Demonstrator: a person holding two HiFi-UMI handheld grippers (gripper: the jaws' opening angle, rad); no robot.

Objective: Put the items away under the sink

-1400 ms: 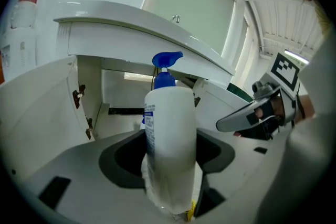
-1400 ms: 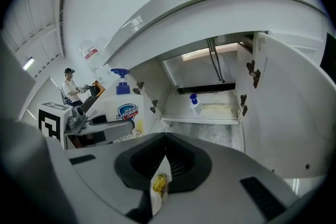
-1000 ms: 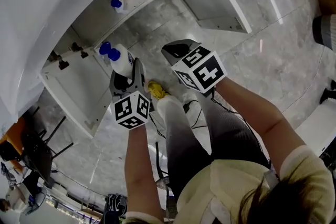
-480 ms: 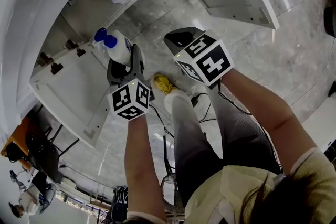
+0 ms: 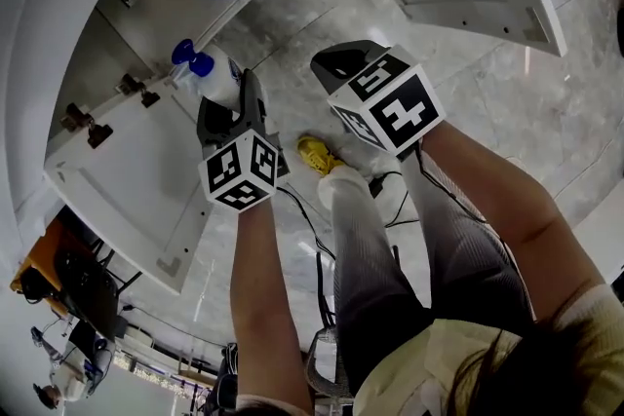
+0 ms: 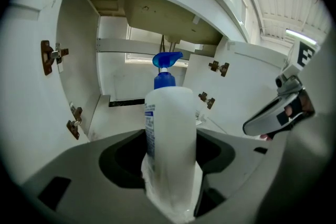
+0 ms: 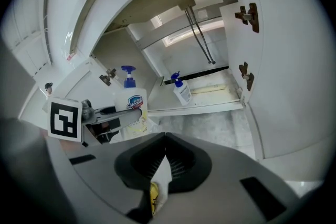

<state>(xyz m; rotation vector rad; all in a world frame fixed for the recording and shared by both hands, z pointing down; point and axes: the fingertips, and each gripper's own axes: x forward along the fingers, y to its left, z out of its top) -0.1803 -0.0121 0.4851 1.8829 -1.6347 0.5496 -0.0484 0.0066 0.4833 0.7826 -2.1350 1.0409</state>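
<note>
We face an open under-sink cabinet (image 7: pixel 215 98), white inside with a flat, pale, stained base. Its two smooth white doors stand swung wide, the left door (image 5: pixel 127 180) and the right door (image 7: pixel 294 76), over a grey marbled stone floor (image 5: pixel 487 93).

The left gripper (image 6: pixel 170 157) has its dark grey moulded jaws closed on a spray bottle (image 6: pixel 170 128), pinching the lower body from both sides. The bottle is a tall, rounded cylinder of milky white plastic with a printed label and a blue trigger head (image 6: pixel 167 60). It is held in the air in front of the cabinet opening, outside it. Its long axis runs straight up from the jaws, the head topmost and the nozzle turned to the right in the left gripper view.

The right gripper (image 7: pixel 165 149) has its ribbed jaws brought together at the tips. A white and yellow sliver shows in the narrow gap below them, and we cannot tell what it is.

A smaller white pump bottle (image 7: pixel 182 92) with a blue pump stands on the cabinet base toward its left, leaning slightly. Two thin hoses (image 7: pixel 199 34) hang down behind it. Brown metal hinges (image 7: pixel 247 13) sit on the right door's inner face.
</note>
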